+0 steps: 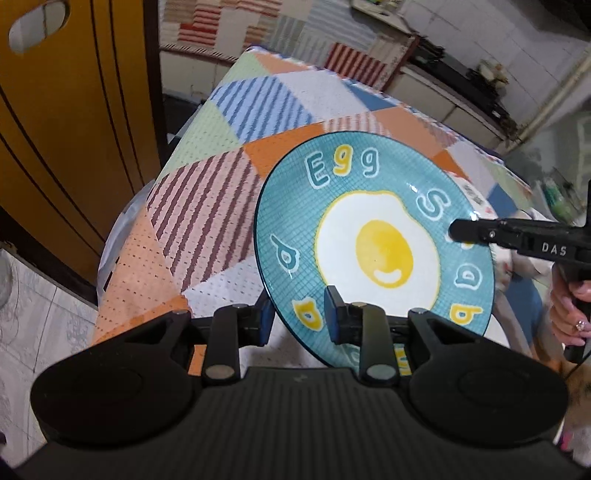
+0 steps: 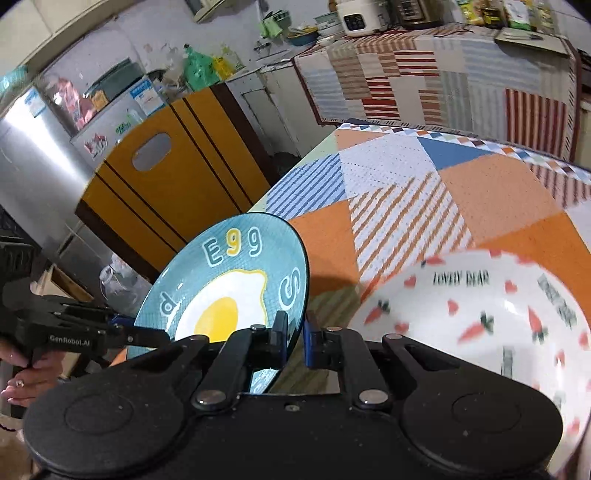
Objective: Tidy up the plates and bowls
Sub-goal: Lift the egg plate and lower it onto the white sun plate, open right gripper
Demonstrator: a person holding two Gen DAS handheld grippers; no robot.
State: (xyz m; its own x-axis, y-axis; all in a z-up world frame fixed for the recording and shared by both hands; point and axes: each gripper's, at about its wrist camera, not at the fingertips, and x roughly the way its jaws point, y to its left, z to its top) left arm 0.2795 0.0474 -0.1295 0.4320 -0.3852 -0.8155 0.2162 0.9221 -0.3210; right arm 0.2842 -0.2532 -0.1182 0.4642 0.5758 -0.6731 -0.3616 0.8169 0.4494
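Observation:
A teal plate (image 1: 373, 236) printed with a fried egg and the word "Egg" is held tilted above the patchwork tablecloth (image 1: 258, 107). In the left wrist view my left gripper (image 1: 300, 315) is shut on the plate's near rim, one blue pad under it and one on its face. My right gripper (image 1: 456, 230) reaches in from the right and clamps the opposite rim. In the right wrist view the plate (image 2: 236, 280) stands on edge between the pads of my right gripper (image 2: 295, 336), which is shut on it. The left gripper (image 2: 162, 338) grips it from the left.
A white bowl (image 2: 480, 314) with carrot prints and "Lovely Bear" lettering sits on the cloth, right of the plate. A yellow wooden panel (image 2: 177, 177) stands past the table's left edge. A person's hand (image 1: 569, 314) holds the right gripper's handle. Counters with appliances (image 2: 365, 16) line the back.

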